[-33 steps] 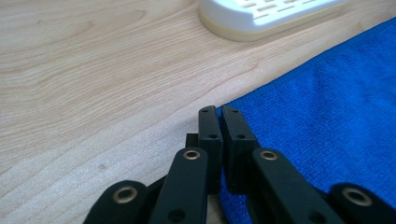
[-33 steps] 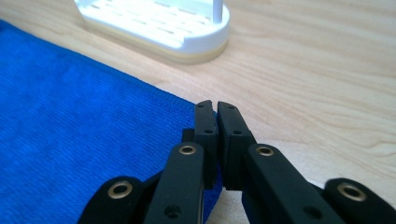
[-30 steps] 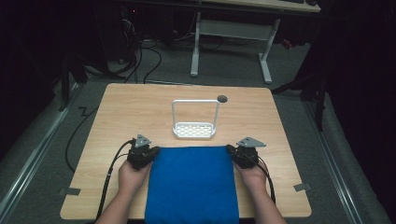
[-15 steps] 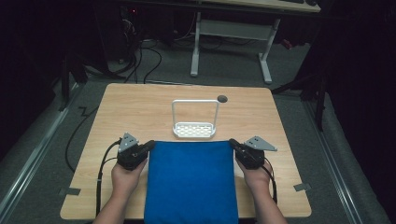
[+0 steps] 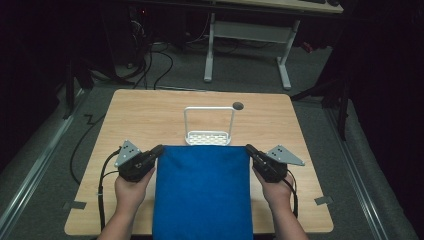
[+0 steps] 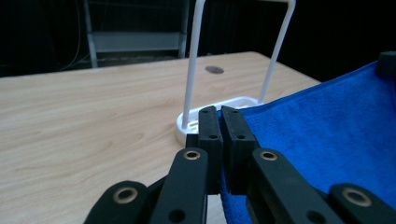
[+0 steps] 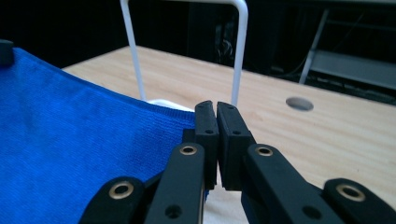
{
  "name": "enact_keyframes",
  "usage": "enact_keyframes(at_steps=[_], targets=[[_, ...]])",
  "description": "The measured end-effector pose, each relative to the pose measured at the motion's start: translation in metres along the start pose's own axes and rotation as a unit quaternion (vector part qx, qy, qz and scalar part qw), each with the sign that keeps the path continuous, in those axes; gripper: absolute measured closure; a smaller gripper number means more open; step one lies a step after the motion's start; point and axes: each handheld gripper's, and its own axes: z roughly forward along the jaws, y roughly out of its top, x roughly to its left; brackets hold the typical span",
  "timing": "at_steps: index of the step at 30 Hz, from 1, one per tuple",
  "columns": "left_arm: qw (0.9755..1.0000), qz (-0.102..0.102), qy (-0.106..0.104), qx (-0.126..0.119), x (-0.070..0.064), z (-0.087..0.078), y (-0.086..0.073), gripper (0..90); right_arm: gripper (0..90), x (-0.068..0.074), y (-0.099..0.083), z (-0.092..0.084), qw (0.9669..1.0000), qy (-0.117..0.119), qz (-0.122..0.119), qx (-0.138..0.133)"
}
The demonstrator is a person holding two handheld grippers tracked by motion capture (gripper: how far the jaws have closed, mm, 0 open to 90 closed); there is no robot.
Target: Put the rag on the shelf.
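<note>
A blue cloth hangs stretched between both grippers, lifted off the table, its far edge level with the white rack. My left gripper is shut on the cloth's far left corner, and in the left gripper view the blue cloth runs off to the right from my shut left gripper. My right gripper is shut on the far right corner. From my right gripper in the right gripper view, the cloth spreads left. The white rack stands just beyond the cloth edge.
The wooden table has a round grommet hole behind the rack. A desk frame and cables lie on the floor beyond. Tape marks sit near the table's front corners.
Both grippers have risen and drawn back toward the person with the cloth's far corners. The cloth has come up off the table and now hangs taut between them.
</note>
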Motion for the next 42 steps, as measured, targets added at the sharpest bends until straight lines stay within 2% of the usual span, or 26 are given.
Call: enact_keyframes(at_steps=[6, 9, 12, 13, 14, 15, 18, 20, 25, 32, 35, 38, 42], targets=[[0.9996, 0.018, 0.000, -0.023, -0.010, -0.013, 0.013, 87.9, 88.3, 0.007, 0.015, -0.015, 0.9994, 0.004, -0.008, -0.033], [0.9993, 0.020, 0.000, -0.033, -0.012, -0.017, 0.017, 87.9, 88.4, 0.008, 0.020, -0.019, 0.9991, 0.006, -0.010, -0.042], [0.9985, 0.031, 0.002, -0.046, -0.016, -0.025, 0.024, 87.9, 88.5, 0.011, 0.026, -0.026, 0.9985, 0.007, -0.008, -0.053], [0.9976, 0.039, 0.005, -0.056, -0.020, -0.031, 0.028, 87.9, 88.5, 0.013, 0.031, -0.031, 0.9977, 0.006, -0.012, -0.066], [0.9976, 0.039, 0.005, -0.056, -0.020, -0.031, 0.028, 87.8, 88.5, 0.013, 0.031, -0.031, 0.9977, 0.006, -0.012, -0.066], [0.9967, 0.042, 0.005, -0.069, -0.023, -0.036, 0.032, 87.9, 88.6, 0.014, 0.036, -0.036, 0.9970, 0.005, -0.014, -0.075], [0.9956, 0.047, 0.005, -0.081, -0.025, -0.042, 0.037, 87.9, 88.6, 0.015, 0.041, -0.041, 0.9961, 0.004, -0.017, -0.087], [0.9936, 0.062, 0.013, -0.093, -0.026, -0.047, 0.045, 87.9, 88.6, 0.015, 0.047, -0.046, 0.9951, -0.003, -0.024, -0.095], [0.9923, 0.058, 0.007, -0.110, -0.021, -0.048, 0.059, 88.0, 88.6, 0.013, 0.058, -0.049, 0.9934, -0.012, -0.029, -0.110], [0.9910, 0.062, 0.007, -0.119, -0.017, -0.041, 0.078, 87.9, 88.6, 0.014, 0.077, -0.044, 0.9925, -0.024, -0.052, -0.108], [0.9912, 0.063, 0.007, -0.116, -0.015, -0.036, 0.088, 88.0, 88.6, 0.012, 0.091, -0.043, 0.9921, -0.022, -0.049, -0.113], [0.9908, 0.066, 0.009, -0.118, -0.015, -0.033, 0.094, 88.0, 88.6, 0.010, 0.097, -0.042, 0.9920, -0.021, -0.046, -0.116], [0.9893, 0.079, 0.015, -0.122, -0.012, -0.027, 0.111, 87.9, 88.6, 0.001, 0.110, -0.038, 0.9918, -0.025, -0.042, -0.118]])
